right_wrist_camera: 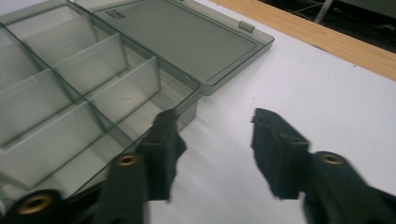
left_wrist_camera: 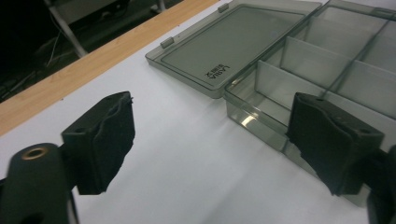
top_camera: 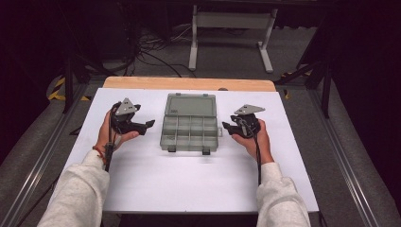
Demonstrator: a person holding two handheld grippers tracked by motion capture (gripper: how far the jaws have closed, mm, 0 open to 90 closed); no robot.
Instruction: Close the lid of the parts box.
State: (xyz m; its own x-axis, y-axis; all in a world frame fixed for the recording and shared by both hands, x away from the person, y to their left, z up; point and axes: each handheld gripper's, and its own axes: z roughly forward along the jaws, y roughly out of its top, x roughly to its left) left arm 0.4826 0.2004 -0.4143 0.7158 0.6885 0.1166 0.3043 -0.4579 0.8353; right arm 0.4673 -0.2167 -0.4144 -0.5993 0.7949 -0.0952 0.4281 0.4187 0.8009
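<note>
Clear plastic compartment box (top_camera: 190, 126) sits centre frame, lid (top_camera: 191, 104) laid open behind. Likely light, rigid, slippery; grasp the side walls. Left gripper (top_camera: 149, 124) and right gripper (top_camera: 226, 127) flank it, jaws spread, holding nothing.

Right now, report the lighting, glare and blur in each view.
High view: white table brightly lit, surroundings dark, organizer box fairly sharp. Left gripper view: dim, greenish; pale glare on the open lid; the near jaws of the left gripper soft. Right gripper view: right gripper blurred at its jaws, box dividers clearer.
</note>
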